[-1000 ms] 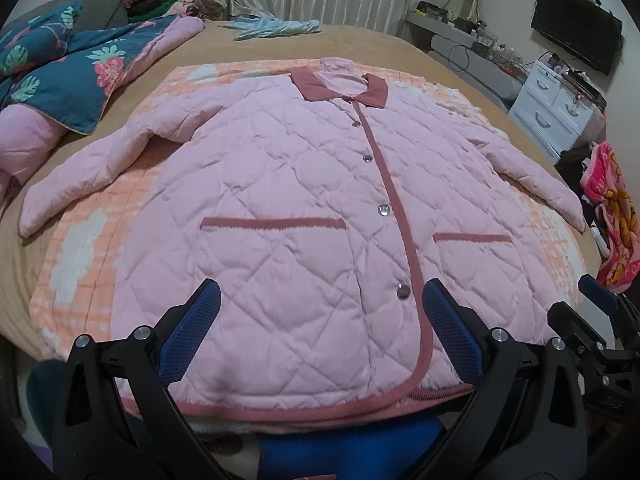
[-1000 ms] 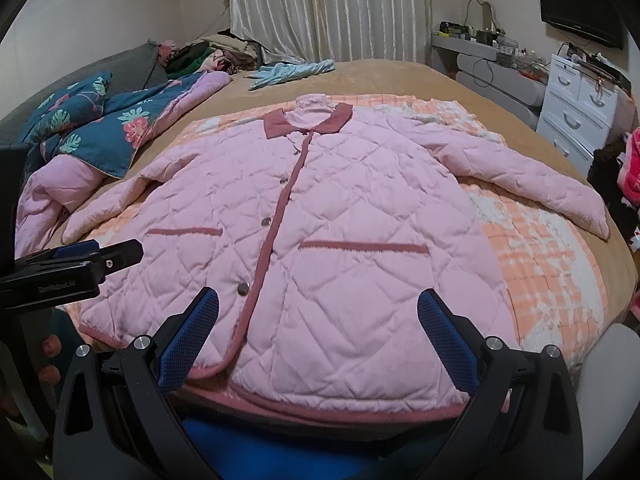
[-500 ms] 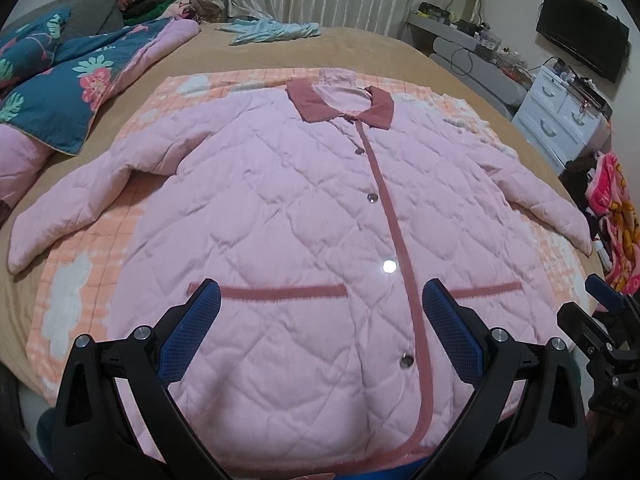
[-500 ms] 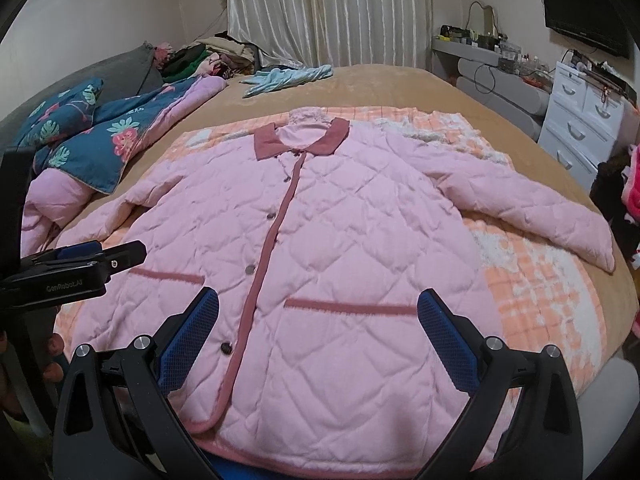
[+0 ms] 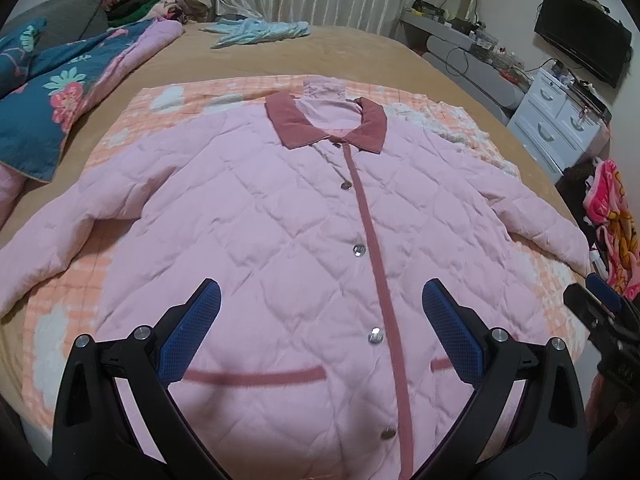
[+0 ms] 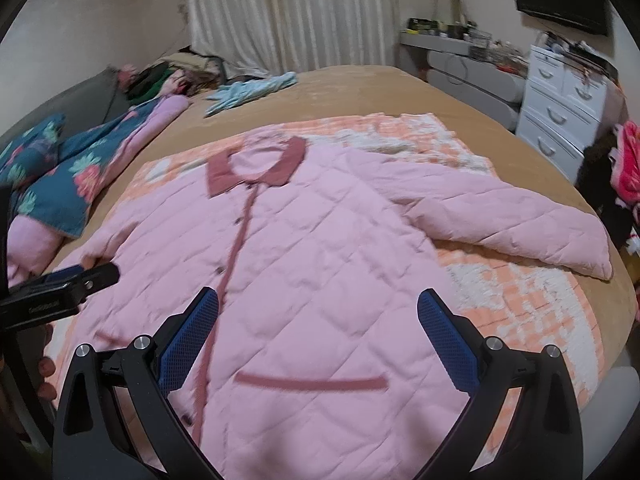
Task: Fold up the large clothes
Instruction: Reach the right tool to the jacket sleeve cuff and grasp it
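Note:
A large pink quilted jacket point(image 5: 280, 232) with a dark pink collar point(image 5: 326, 124) lies flat, front up and buttoned, on the bed; it also shows in the right wrist view point(image 6: 320, 280). Both sleeves are spread out to the sides, the right sleeve point(image 6: 516, 220) over the bed's edge side. My left gripper point(image 5: 320, 300) is open and empty, hovering above the jacket's lower front. My right gripper point(image 6: 318, 308) is open and empty above the jacket's right half. The left gripper also shows at the left edge of the right wrist view point(image 6: 60, 288).
The jacket rests on an orange-and-white checked blanket point(image 5: 60, 300) over a tan bedspread point(image 5: 360, 56). A blue floral quilt point(image 5: 52, 92) and piled clothes lie at the left. A light blue garment point(image 5: 260, 30) lies at the far end. A white dresser point(image 6: 568, 112) stands on the right.
Both grippers have moved forward over the jacket, from its bottom hem to above the pockets. The hem has left the view. Both stay open.

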A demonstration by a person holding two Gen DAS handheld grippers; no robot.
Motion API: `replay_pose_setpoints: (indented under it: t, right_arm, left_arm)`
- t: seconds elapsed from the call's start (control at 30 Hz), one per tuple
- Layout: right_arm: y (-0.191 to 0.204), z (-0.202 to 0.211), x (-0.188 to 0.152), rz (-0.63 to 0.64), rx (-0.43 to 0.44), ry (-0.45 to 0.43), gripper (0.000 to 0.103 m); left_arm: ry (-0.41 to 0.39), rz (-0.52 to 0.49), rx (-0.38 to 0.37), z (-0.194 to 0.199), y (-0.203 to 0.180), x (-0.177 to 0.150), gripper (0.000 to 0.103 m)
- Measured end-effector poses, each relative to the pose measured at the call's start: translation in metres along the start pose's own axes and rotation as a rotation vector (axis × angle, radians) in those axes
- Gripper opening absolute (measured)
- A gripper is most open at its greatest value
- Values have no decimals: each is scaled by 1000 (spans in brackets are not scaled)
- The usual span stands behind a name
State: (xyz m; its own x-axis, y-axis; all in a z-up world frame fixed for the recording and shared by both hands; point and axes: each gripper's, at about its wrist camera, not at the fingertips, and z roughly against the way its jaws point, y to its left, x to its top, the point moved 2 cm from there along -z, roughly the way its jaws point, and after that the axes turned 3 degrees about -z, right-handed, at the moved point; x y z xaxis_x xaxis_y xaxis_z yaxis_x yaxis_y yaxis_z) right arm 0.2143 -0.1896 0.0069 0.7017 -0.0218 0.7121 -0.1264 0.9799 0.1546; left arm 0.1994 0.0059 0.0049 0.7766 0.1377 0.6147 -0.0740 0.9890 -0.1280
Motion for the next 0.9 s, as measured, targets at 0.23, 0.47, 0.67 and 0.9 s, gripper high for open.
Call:
replay_pose_setpoints:
  t: [0.23, 0.47, 0.67, 0.9]
  right_arm:
    - [-47, -22, 20, -83, -71, -10, 99]
    - [-105, -45, 28, -184, -161, 3, 99]
    - [-163, -67, 28, -289, -250, 25, 99]
    - [-228, -86, 22, -427, -310, 52, 99]
  left_arm:
    - [1, -8, -15, -25, -9, 25, 95]
    - [23, -31, -13, -56, -23, 42, 95]
    - [61, -54, -18, -88, -37, 50, 95]
    - [82, -86, -38, -119, -50, 57, 95]
